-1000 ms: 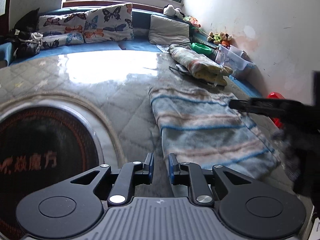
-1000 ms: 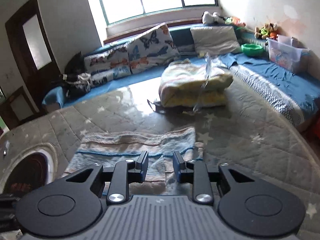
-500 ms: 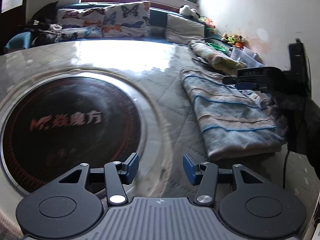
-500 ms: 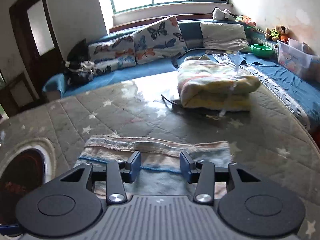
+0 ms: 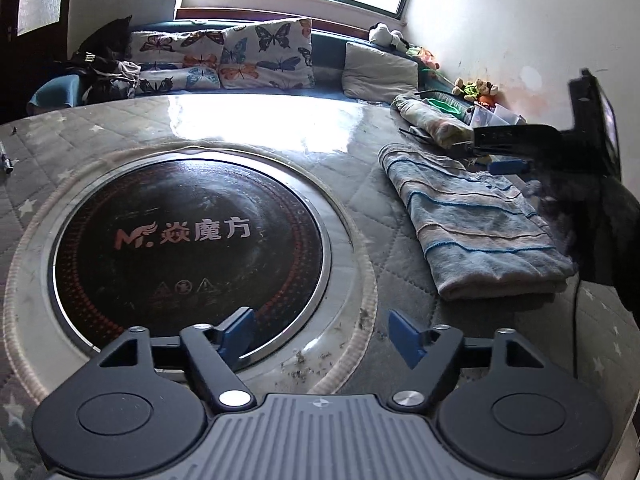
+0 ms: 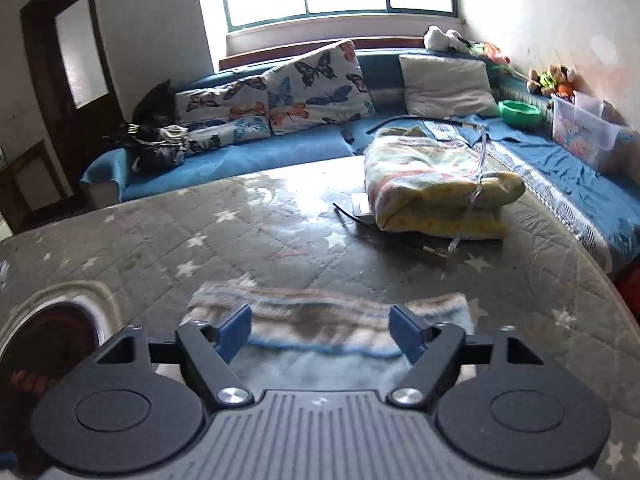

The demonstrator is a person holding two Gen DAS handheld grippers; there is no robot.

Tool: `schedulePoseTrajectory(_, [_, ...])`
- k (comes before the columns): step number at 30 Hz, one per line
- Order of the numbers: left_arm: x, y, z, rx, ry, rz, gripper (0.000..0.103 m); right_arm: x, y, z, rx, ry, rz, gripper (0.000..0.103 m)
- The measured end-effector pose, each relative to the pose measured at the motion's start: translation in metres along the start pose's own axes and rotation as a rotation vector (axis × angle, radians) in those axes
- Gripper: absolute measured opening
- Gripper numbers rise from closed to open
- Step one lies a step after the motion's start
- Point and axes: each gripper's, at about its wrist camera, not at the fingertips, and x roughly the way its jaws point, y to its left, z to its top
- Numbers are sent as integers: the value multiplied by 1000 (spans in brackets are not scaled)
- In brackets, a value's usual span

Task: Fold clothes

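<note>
A folded striped garment (image 5: 476, 222), blue and beige, lies flat on the quilted table cover (image 5: 280, 140) to the right in the left wrist view. My left gripper (image 5: 322, 338) is well to its left, over the rim of the round black heater plate (image 5: 188, 240), jaws opening with nothing between them. In the right wrist view the same garment (image 6: 332, 320) lies just beyond and under my right gripper (image 6: 320, 332), whose jaws are opening wide, pads clear of the cloth. The right gripper (image 5: 508, 156) also shows above the garment's far right side.
A folded yellow patterned blanket (image 6: 436, 188) rests at the table's far right. A blue sofa with butterfly cushions (image 6: 316, 88) runs behind. A green bowl (image 6: 520, 112), a clear storage box (image 6: 580, 132) and plush toys sit along the right wall. Crumbs lie near the heater rim (image 5: 316, 360).
Both grippers have opened from nearly shut to wide. My left gripper moved left, away from the garment to the heater plate. The right gripper drew back slightly, leaving the folded garment lying flat.
</note>
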Motion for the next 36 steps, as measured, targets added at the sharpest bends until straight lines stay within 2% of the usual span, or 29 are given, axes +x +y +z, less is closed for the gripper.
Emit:
schedulePoseTrajectory(1, [-3,0,-2,2,-4,0,89,-8,1,-3,-9,-5,6,91])
schedulePoseTrajectory(5, [-15,0,-10,6,-19,-1,95,-40,7,-27,-38,-25,-9,98])
schedulePoseTrajectory(9, [-28,0,-18,13,-41,5,102,-68,6,-59,-39,-53,-40,100])
schedulePoseTrajectory(13, [-37,3,-25,6,-48,6,103,-91,2,-93,-24,-89,-67,103])
schedulePoseTrajectory(17, [-42,5,-31,8,-45,13,103,-107,-8,-118,51,-123,-52,103])
schedulePoseTrajectory(22, [-48,8,-35,9,-49,23,103,-121,-15,-130,104,-164,-77,103])
schedulePoseTrajectory(26, [-49,10,-36,2,-50,32,103,-139,-5,-129,79,-215,-54,103])
schedulePoseTrajectory(30, [-49,9,-38,8,-37,39,103,-135,2,-139,89,-153,20,103])
schedulePoseTrajectory(36, [-49,7,-44,19,-4,43,103,-138,19,-158,64,-109,8,103])
